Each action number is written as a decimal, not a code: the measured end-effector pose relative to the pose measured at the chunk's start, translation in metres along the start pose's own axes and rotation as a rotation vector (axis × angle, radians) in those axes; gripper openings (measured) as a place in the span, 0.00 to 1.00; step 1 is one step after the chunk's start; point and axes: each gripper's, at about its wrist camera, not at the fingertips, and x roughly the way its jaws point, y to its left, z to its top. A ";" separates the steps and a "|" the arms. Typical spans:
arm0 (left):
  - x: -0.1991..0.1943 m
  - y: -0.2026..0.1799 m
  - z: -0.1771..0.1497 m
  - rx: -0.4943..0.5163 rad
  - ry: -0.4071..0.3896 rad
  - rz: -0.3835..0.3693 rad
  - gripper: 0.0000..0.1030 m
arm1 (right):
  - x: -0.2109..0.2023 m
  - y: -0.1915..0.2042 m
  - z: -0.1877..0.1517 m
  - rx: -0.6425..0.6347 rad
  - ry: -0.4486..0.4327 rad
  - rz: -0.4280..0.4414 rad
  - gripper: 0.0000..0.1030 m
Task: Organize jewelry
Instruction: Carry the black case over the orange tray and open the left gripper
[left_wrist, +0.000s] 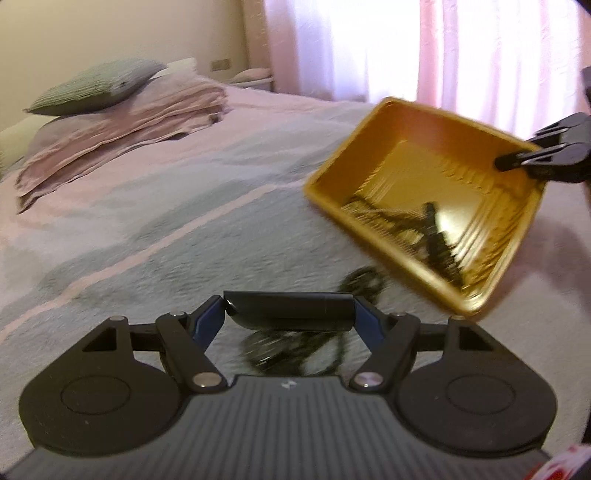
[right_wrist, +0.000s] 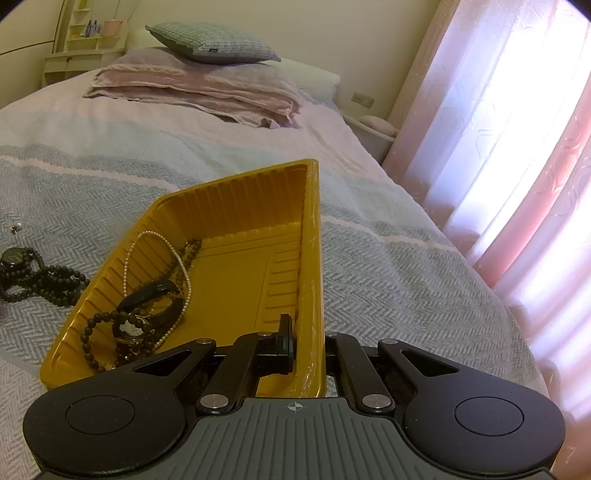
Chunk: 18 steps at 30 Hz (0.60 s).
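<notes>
My left gripper (left_wrist: 290, 319) is shut on a wide black band (left_wrist: 288, 306), held crosswise between its blue pads above the bed. Under it lies a blurred heap of dark beads (left_wrist: 295, 349). My right gripper (right_wrist: 308, 347) is shut on the near rim of a yellow tray (right_wrist: 236, 254), which it tilts; it also shows in the left wrist view as the right gripper (left_wrist: 517, 160) on the tray (left_wrist: 424, 155). In the tray lie a pearl strand (right_wrist: 129, 254), a dark bead bracelet (right_wrist: 96, 325), a watch (right_wrist: 133, 326) and a black bangle (right_wrist: 147, 291).
A long dark bead necklace with a watch (right_wrist: 40, 280) lies on the grey-and-pink bedspread (right_wrist: 369, 266) left of the tray. A small item (right_wrist: 14, 229) lies farther left. Folded blankets (right_wrist: 199, 92) and a pillow (right_wrist: 210, 44) are at the bed's head, and curtains (right_wrist: 517, 147) hang on the right.
</notes>
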 end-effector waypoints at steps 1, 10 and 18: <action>0.001 -0.005 0.002 0.001 -0.003 -0.011 0.71 | 0.000 0.000 0.000 -0.001 -0.001 0.000 0.04; 0.013 -0.050 0.031 0.023 -0.050 -0.130 0.71 | 0.001 -0.002 0.000 0.001 -0.001 0.004 0.04; 0.025 -0.075 0.054 0.074 -0.074 -0.174 0.71 | 0.003 -0.002 0.000 0.006 0.000 0.008 0.04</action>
